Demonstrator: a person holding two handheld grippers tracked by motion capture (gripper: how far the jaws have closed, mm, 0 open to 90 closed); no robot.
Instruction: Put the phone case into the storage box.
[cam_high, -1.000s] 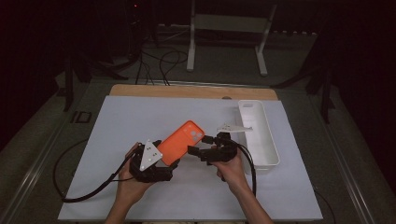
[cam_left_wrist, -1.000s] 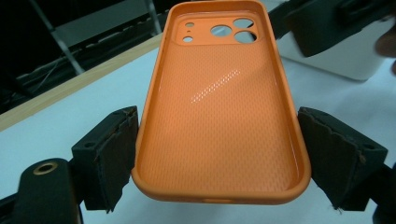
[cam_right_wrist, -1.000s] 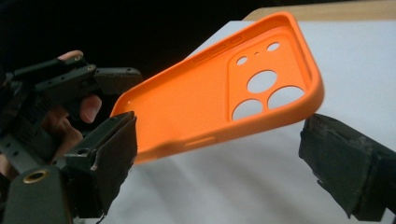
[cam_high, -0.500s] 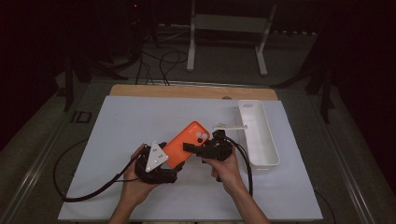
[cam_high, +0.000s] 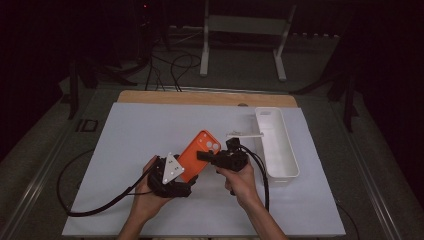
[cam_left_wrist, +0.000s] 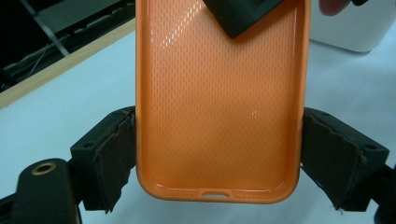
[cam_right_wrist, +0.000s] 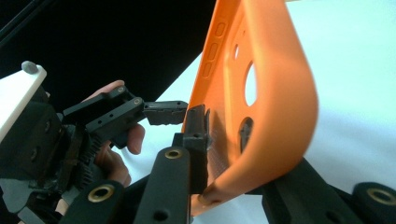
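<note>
Right gripper (cam_high: 202, 156) has just been closing its jaws, and they now pinch the top edge of the orange phone case (cam_high: 197, 156); a second ago they stood wide beside it. Case and both hands have barely shifted since then.

High view: case is held off the white mat (cam_high: 130, 135), tilted, camera-hole end pointing away from the person, roughly mid-table. Left gripper (cam_high: 186, 186) sits at its near end, grey three-cornered plate on top; right gripper comes in from the side at the far end. White tray (cam_high: 288, 160) lies to the right of both, well apart from the case, with a small white piece (cam_high: 246, 134) just beside its left wall. Jaw contact is too small to read here.

Left gripper view (cam_left_wrist: 217, 154) adds the detail: the case's (cam_left_wrist: 219, 98) hollow textured inside faces the camera, charging-port end down, and the two jaws clamp its long sides, one pad on each edge. So left is gripping the case across its width. A black jaw tip of the right gripper (cam_left_wrist: 243, 14) overlaps the case's upper end.

Right gripper view (cam_right_wrist: 224, 172) shows the other face: the case's (cam_right_wrist: 275, 93) smooth back with camera cut-outs and side button slots, wall nipped between the jaws near the corner. Left gripper (cam_right_wrist: 154, 112) and the person's fingers (cam_right_wrist: 135, 135) show behind it.
</note>
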